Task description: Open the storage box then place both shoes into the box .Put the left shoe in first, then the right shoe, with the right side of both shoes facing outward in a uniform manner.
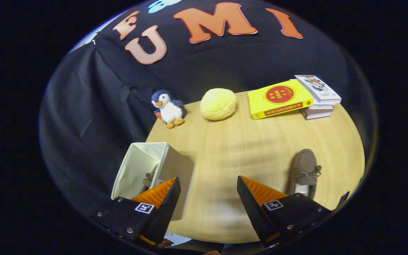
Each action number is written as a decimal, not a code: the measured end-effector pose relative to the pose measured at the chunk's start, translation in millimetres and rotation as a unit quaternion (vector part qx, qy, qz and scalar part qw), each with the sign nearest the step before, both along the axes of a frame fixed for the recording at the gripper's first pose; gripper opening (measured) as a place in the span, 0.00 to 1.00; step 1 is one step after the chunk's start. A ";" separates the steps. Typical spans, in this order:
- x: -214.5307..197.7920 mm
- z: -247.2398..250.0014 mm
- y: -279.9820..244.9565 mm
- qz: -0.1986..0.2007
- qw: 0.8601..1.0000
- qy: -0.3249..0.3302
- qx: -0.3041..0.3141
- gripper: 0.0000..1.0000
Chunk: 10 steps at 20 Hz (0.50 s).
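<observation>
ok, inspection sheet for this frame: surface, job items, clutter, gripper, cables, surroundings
Surface: light wooden table, bare between the fingers.
Job's things: beige fabric storage box open at the top, by the table's edge behind the left finger; one brown suede shoe partly visible inside it. Second brown suede shoe with a bow lies on the table beyond the right finger.
Clutter: blue-and-white plush penguin, round yellow plush cushion, yellow book leaning on a small stack of books, all at the far side.
Gripper: gripper open, fingers wide apart, holding nothing.
Cables: nothing seen.
Surroundings: black cloth wall.
</observation>
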<state>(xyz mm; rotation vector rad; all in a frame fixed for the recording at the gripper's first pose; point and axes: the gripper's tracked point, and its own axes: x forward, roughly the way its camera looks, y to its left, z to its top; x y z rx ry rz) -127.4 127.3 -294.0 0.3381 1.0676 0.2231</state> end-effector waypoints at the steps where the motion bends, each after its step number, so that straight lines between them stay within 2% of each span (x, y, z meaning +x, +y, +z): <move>1: -5.5 -10.9 -19.6 -0.011 1.000 0.009 -0.013 0.96; 6: -27.7 -55.1 -110.6 -0.067 0.994 0.044 -0.069 0.96; 10: -42.2 -89.4 -167.2 -0.077 0.988 0.056 -0.122 0.96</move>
